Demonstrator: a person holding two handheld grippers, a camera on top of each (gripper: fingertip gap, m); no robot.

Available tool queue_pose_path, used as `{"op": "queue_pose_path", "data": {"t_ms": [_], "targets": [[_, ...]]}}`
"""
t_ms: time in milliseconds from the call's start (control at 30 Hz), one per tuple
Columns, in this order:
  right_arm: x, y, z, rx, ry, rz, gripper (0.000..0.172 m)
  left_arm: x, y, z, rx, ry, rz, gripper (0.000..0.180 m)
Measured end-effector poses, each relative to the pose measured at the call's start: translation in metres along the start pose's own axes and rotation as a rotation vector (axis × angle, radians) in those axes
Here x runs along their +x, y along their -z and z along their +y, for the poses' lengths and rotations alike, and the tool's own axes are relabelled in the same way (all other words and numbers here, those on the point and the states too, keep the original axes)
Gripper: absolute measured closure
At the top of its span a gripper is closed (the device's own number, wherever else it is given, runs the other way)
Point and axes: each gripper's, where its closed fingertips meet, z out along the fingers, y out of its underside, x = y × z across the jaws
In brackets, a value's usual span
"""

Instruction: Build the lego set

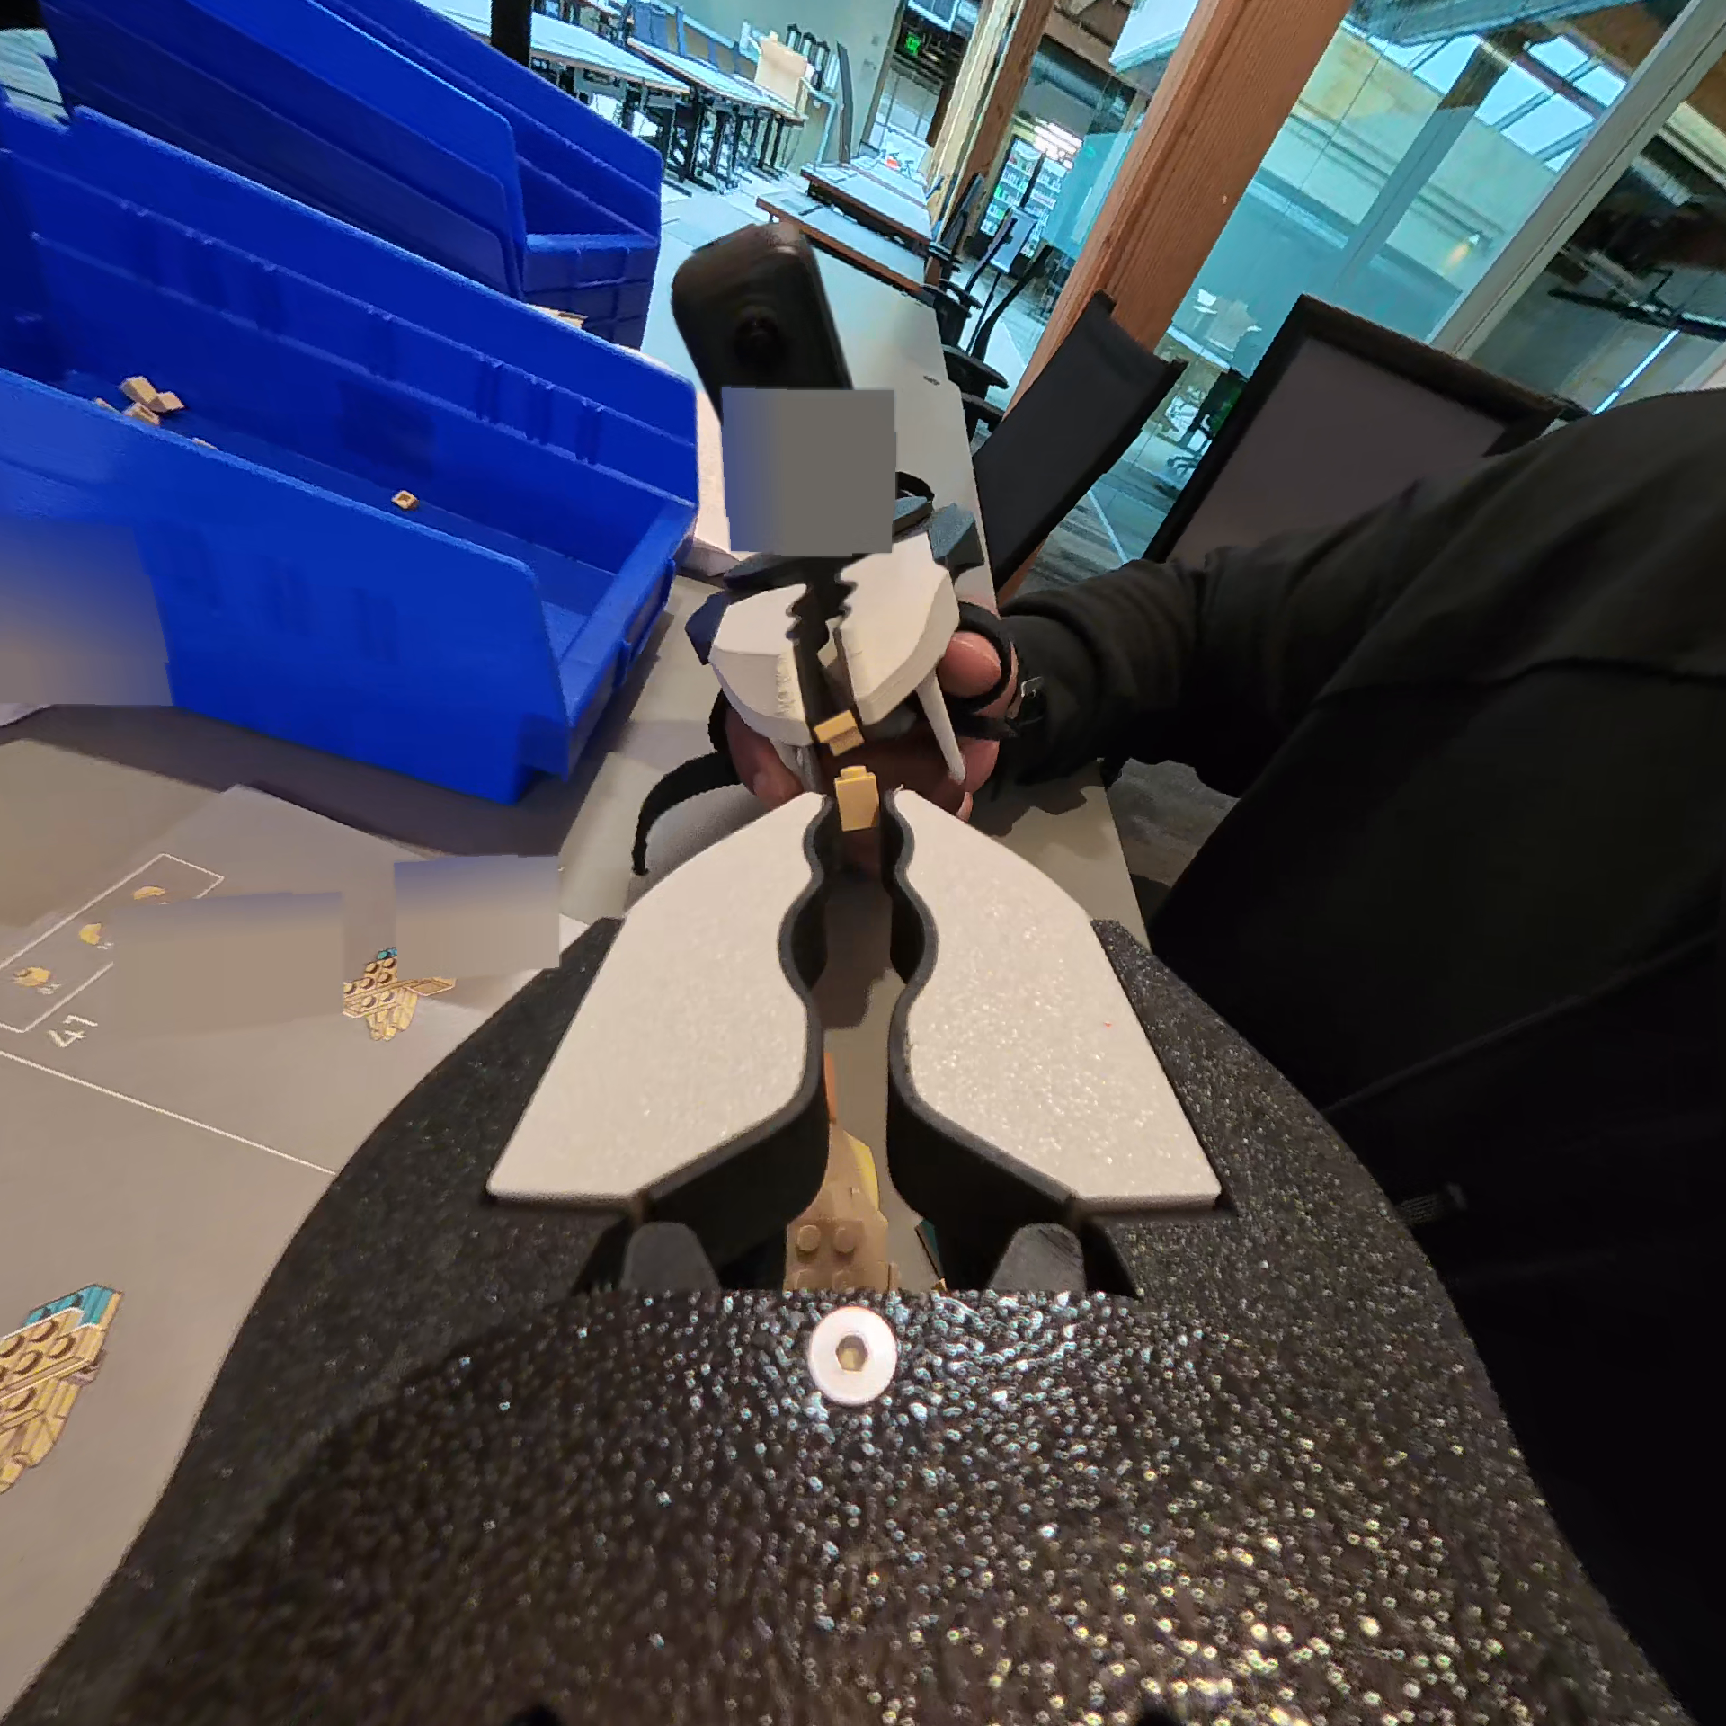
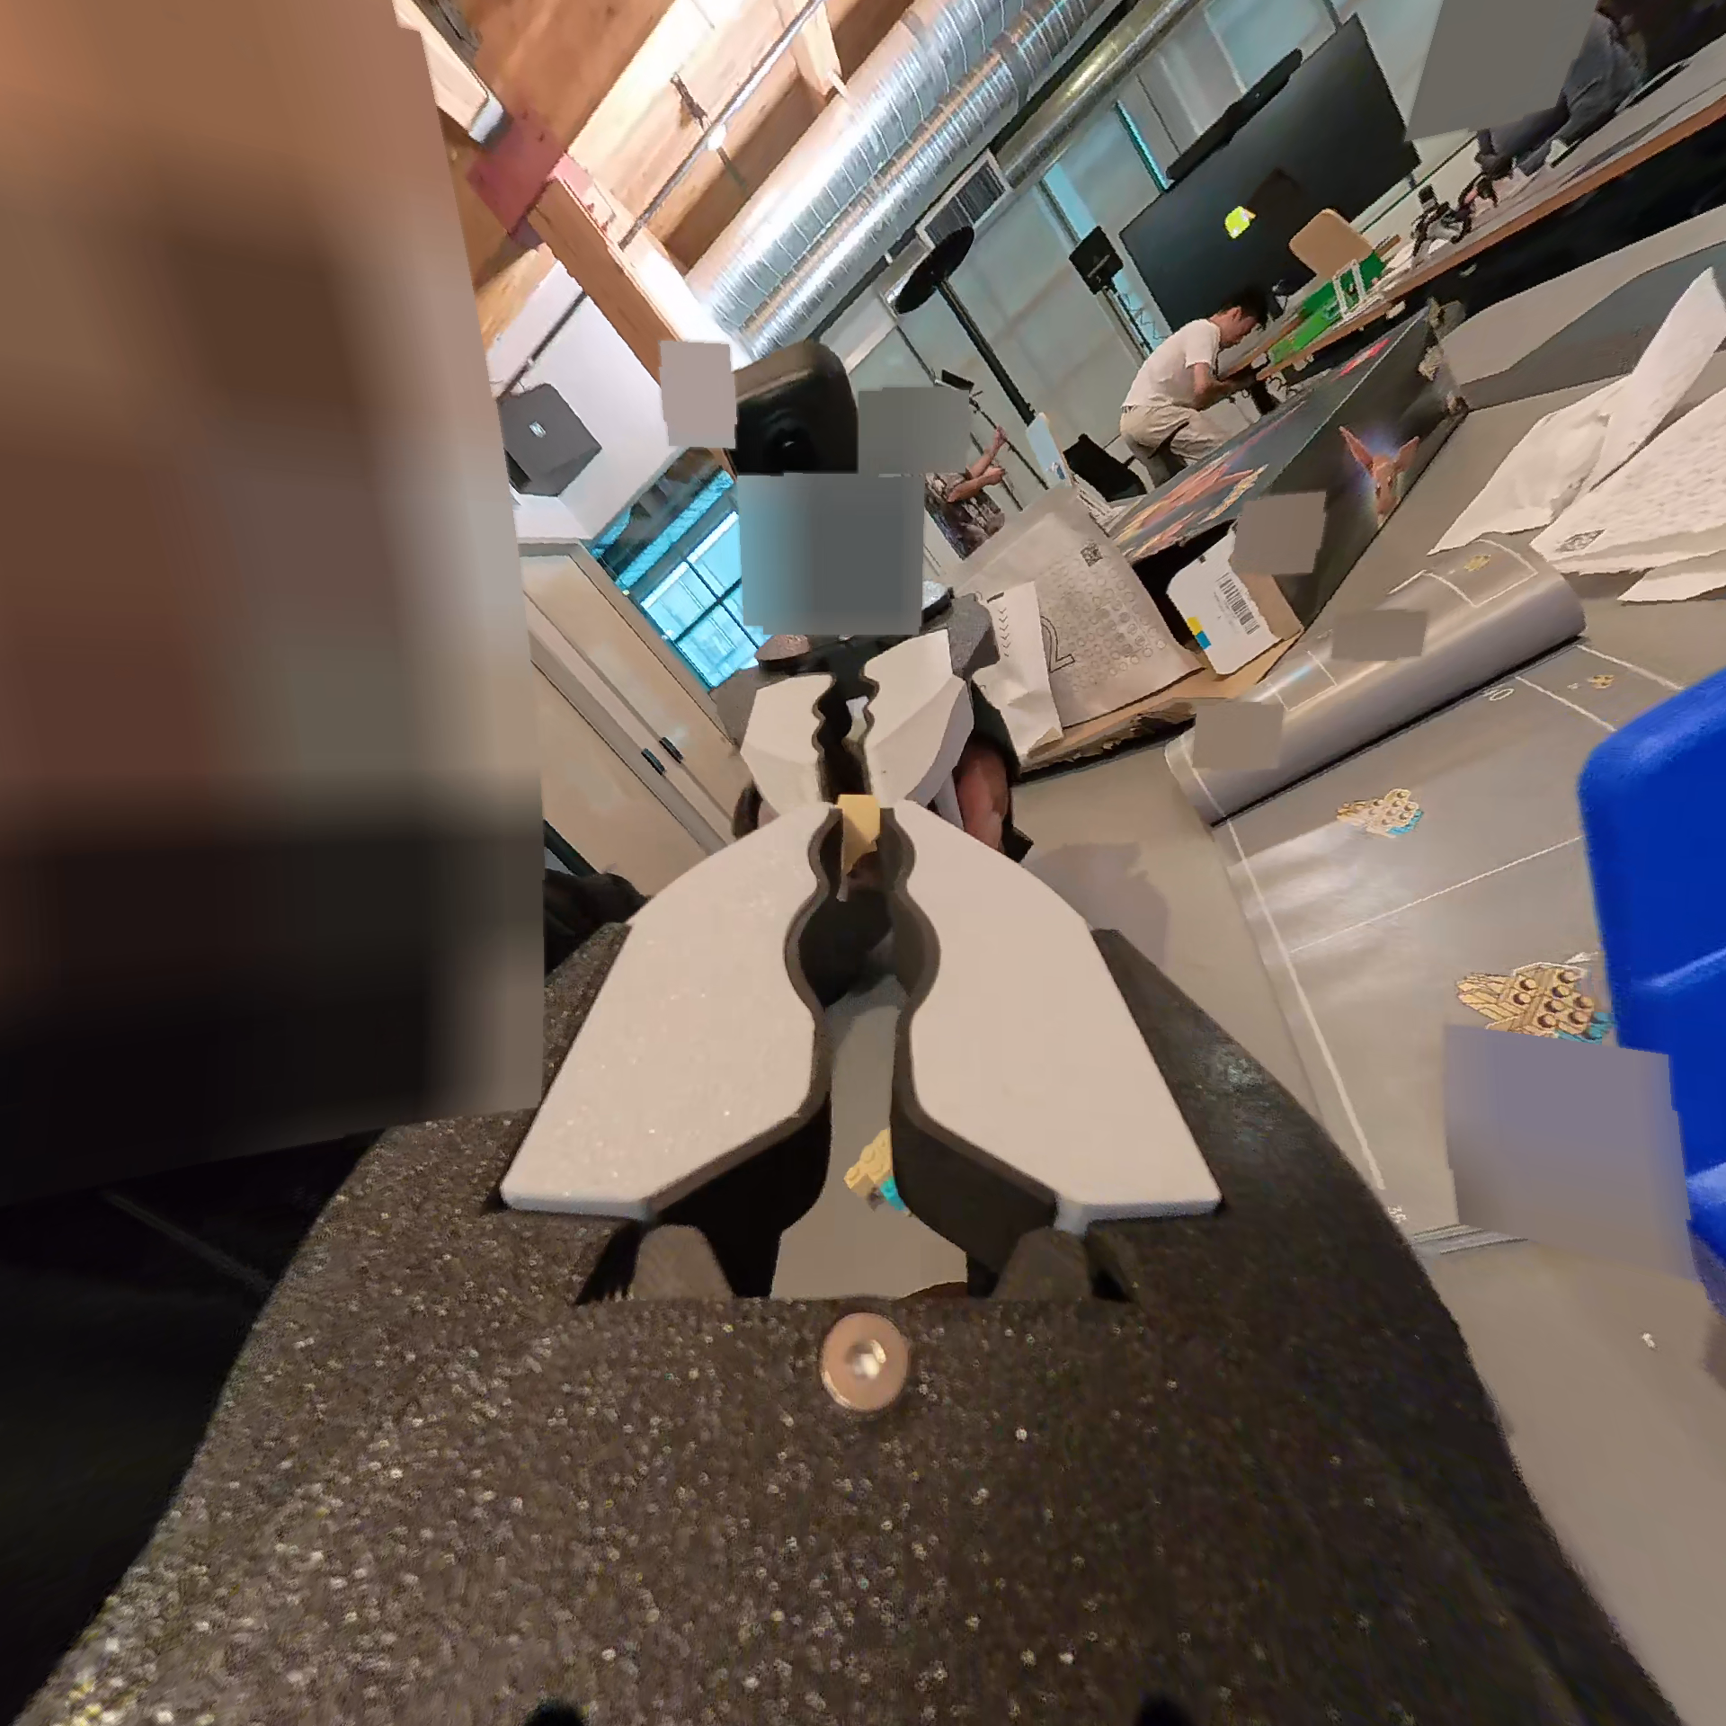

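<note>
Beside the blue bins on the grey counter, the left hand-held gripper pinches a tan brick. Opposite the bins, the right hand-held gripper clamps a tan piece, half hidden; blur covers that view's left.

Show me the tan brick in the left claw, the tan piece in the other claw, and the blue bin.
tan brick (image 1: 855, 805), left wrist view, front face.
tan piece (image 1: 834, 728), left wrist view, its top.
blue bin (image 1: 374, 598), left wrist view, front wall.
</note>
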Motion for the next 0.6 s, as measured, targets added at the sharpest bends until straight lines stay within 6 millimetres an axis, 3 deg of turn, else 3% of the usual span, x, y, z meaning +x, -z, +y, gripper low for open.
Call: {"op": "queue_pose_path", "data": {"t_ms": [33, 267, 600], "targets": [[0.001, 0.0, 0.001, -0.007, 0.028, 0.018, 0.164, 0.001, -0.001, 0.0, -0.001, -0.001, 0.001, 0.173], [-0.004, -0.003, 0.004, -0.06, 0.226, 0.095, 0.164, -0.001, -0.003, 0.004, -0.027, -0.02, -0.022, 0.172], [0.0, -0.004, 0.011, -0.124, 0.305, 0.147, 0.164, -0.002, -0.006, 0.008, -0.044, -0.025, -0.018, 0.172]]}}
